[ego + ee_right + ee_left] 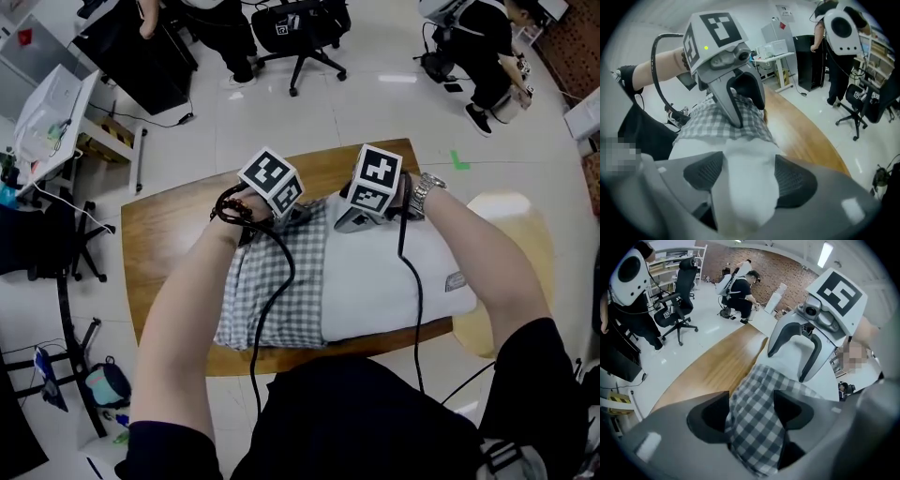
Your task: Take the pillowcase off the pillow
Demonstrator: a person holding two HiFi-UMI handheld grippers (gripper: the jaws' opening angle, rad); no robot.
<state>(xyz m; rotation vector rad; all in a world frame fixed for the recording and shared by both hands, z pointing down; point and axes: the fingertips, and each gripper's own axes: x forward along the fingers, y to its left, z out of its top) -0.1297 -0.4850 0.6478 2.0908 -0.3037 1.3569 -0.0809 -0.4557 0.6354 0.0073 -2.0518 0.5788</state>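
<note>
Both tools stand wide open, clamping nothing, over the pillow [384, 272] lying mid-table [159, 234]: left gripper [752, 416] astride its checked pillowcase [281, 291], right gripper [747, 176] astride bare white pillow.

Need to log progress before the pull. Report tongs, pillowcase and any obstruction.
Left tongs open, astride checked pillowcase. Right tongs open, astride bare white pillow. Pillowcase covers roughly half the pillow. Cables trail across both.

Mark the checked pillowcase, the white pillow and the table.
checked pillowcase [305, 281], head view, middle of the checked cloth.
white pillow [370, 281], head view, bare white middle.
table [159, 234], head view, bare wood at left.
</note>
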